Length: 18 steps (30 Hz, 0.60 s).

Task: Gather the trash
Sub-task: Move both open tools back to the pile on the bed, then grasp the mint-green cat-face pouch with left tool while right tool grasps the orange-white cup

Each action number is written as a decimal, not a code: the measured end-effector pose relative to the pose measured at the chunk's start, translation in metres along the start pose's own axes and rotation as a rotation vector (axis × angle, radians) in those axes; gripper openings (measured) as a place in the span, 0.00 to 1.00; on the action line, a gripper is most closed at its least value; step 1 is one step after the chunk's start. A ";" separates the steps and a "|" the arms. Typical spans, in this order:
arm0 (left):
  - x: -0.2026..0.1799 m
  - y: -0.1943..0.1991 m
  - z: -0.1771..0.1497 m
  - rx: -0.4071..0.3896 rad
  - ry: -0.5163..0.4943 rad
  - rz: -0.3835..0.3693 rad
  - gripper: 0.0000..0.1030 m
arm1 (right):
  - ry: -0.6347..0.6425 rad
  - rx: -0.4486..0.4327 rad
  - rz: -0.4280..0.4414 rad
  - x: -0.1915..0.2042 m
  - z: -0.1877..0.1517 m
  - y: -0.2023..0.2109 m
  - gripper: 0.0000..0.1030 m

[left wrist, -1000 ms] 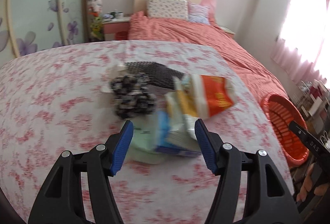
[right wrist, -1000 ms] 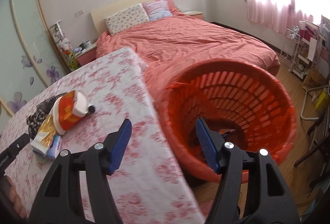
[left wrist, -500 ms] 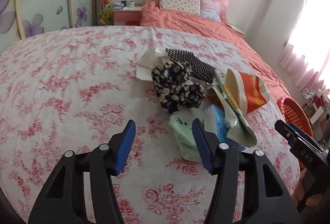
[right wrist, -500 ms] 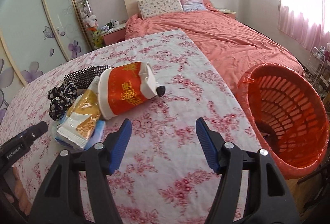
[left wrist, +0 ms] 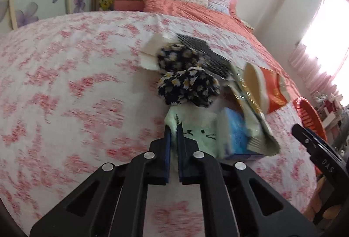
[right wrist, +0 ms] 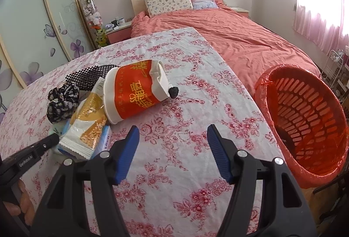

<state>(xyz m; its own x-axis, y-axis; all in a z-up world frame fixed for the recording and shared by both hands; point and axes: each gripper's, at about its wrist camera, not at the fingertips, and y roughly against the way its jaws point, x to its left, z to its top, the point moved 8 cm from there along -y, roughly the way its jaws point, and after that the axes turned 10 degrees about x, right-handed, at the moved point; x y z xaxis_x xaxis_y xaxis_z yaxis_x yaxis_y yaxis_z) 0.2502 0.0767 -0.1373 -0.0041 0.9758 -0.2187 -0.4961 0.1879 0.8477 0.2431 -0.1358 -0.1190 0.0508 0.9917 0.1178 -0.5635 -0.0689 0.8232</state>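
Note:
A heap of trash lies on the flowered tablecloth [left wrist: 65,88]. It holds a pale green cloth [left wrist: 196,127] with a cat face, a blue pack [left wrist: 236,130], a yellow snack wrapper [right wrist: 87,125] and a crushed red and white paper cup [right wrist: 135,92]. My left gripper [left wrist: 173,127] is shut on the near edge of the green cloth. My right gripper [right wrist: 172,143] hangs open over bare tablecloth, just right of the heap, with nothing between its fingers. The orange basket [right wrist: 305,119] stands off the table's right edge.
A black floral scrunchie [left wrist: 187,88], a black mesh piece [left wrist: 209,53] and white paper [left wrist: 150,49] lie behind the heap. A small black lump [right wrist: 173,91] sits by the cup. A bed [right wrist: 229,36] with a coral cover stands beyond the table.
My left gripper moved down and in to the heap and closed on the green cloth. My right gripper swung from the basket to over the table, then held still.

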 end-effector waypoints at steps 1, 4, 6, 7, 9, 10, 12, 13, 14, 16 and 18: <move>0.016 0.004 0.003 -0.014 0.023 0.041 0.05 | 0.003 0.000 0.004 0.002 0.000 -0.001 0.62; 0.057 0.011 0.014 -0.040 0.089 0.125 0.05 | 0.010 0.004 0.014 0.011 0.002 -0.004 0.62; 0.075 0.013 0.018 -0.045 0.120 0.144 0.05 | 0.014 0.005 0.020 0.017 0.003 -0.006 0.62; 0.085 0.014 0.020 -0.045 0.133 0.160 0.05 | 0.014 0.004 0.021 0.020 0.005 -0.008 0.62; 0.094 0.011 0.021 -0.031 0.144 0.170 0.06 | 0.006 0.001 0.021 0.024 0.009 -0.011 0.62; 0.098 0.008 0.020 -0.021 0.149 0.164 0.06 | -0.003 -0.006 0.020 0.026 0.013 -0.012 0.62; 0.097 0.007 0.022 -0.032 0.142 0.168 0.07 | -0.022 -0.020 0.012 0.029 0.021 -0.015 0.64; 0.096 0.008 0.021 -0.039 0.129 0.178 0.07 | -0.030 -0.025 0.008 0.029 0.025 -0.016 0.70; 0.095 0.008 0.020 -0.045 0.118 0.187 0.07 | -0.037 -0.029 0.004 0.030 0.027 -0.017 0.73; 0.096 0.010 0.017 -0.045 0.125 0.175 0.07 | -0.040 -0.035 -0.003 0.034 0.034 -0.020 0.76; 0.098 0.008 0.019 -0.044 0.145 0.153 0.10 | -0.031 -0.046 -0.020 0.038 0.040 -0.021 0.81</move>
<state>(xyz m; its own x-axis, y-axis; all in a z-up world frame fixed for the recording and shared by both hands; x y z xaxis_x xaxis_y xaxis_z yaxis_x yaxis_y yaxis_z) 0.2618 0.1756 -0.1425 -0.2053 0.9657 -0.1591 -0.5175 0.0308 0.8551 0.2896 -0.1012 -0.1099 0.0876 0.9890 0.1194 -0.5998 -0.0434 0.7990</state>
